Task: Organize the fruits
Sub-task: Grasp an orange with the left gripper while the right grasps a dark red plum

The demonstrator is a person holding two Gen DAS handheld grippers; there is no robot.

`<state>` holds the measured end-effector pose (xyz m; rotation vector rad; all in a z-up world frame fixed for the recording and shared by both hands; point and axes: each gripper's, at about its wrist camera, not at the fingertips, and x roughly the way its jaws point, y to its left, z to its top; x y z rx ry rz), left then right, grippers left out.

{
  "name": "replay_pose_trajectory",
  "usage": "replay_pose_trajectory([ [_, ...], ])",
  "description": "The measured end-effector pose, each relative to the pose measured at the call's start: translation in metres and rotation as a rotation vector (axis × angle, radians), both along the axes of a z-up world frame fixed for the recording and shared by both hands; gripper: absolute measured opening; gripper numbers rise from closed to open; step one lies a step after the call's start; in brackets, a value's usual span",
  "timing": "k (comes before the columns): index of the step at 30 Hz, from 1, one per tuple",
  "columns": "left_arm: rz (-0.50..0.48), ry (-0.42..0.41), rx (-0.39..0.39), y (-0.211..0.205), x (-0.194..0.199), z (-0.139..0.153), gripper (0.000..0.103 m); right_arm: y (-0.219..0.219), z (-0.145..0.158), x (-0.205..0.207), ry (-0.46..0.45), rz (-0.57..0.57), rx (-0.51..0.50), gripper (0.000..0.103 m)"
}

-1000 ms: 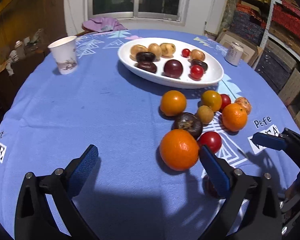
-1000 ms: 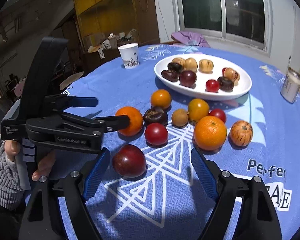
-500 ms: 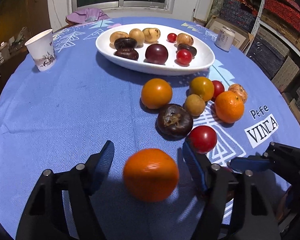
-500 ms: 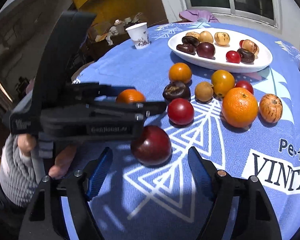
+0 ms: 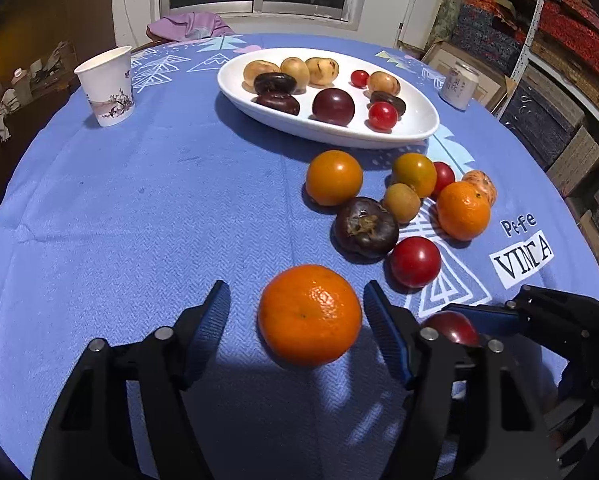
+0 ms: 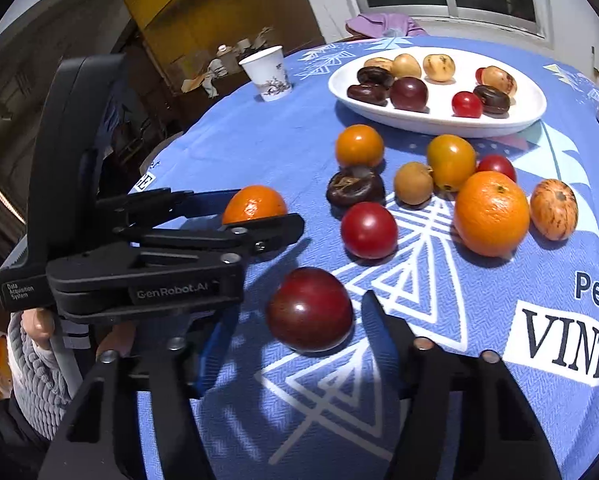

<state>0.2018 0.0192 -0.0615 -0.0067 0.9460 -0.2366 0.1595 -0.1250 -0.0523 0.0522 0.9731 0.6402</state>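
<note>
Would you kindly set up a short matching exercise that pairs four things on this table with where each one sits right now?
Things:
1. orange
2. dark red plum
3. paper cup
4. can

Places:
A. beyond the white dish's right end
B. between the right gripper's fingers
C. far left of the table
D. between the left gripper's fingers

Pairs: 1-D, 2-B, 3-C, 4-A

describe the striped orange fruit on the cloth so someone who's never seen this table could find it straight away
Start at the white oval plate on the blue tablecloth, then drop to the loose cluster of fruit on the cloth in front of it. At the cluster's right-hand edge in the right wrist view, just right of the big orange, sits the striped fruit. It alone has pale orange skin streaked with dark speckled stripes.
</note>
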Motion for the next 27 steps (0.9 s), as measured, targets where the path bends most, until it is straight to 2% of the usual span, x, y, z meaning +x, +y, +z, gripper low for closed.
replay_pose_trajectory([
  [3, -0.002, 0.008, 0.015, -0.002, 0.000, -0.002, 0.059, -0.001, -0.001, 0.002, 0.004, -0.005, 0.006, 0.057],
  [8, 0.000, 0.003, 0.022, -0.001, -0.004, -0.002, 0.059, -0.003, -0.004, 0.005, 0.017, -0.014, 0.015, 0.041],
  [11, 0.006, 0.002, 0.004, 0.002, -0.004, -0.001, 0.057, -0.005, -0.004, 0.004, 0.021, -0.015, 0.028, 0.041],
  [13, -0.001, -0.005, -0.022, 0.004, -0.005, 0.002, 0.045, -0.006, -0.004, 0.004, 0.024, -0.012, 0.036, 0.041],
  [18, 0.015, -0.009, -0.036, 0.007, -0.003, 0.002, 0.045, -0.012, -0.002, 0.001, 0.014, -0.023, 0.064, 0.040],
  [27, -0.005, 0.003, -0.009, 0.001, -0.007, -0.003, 0.047, -0.016, -0.004, 0.002, 0.025, -0.036, 0.069, 0.040],
])
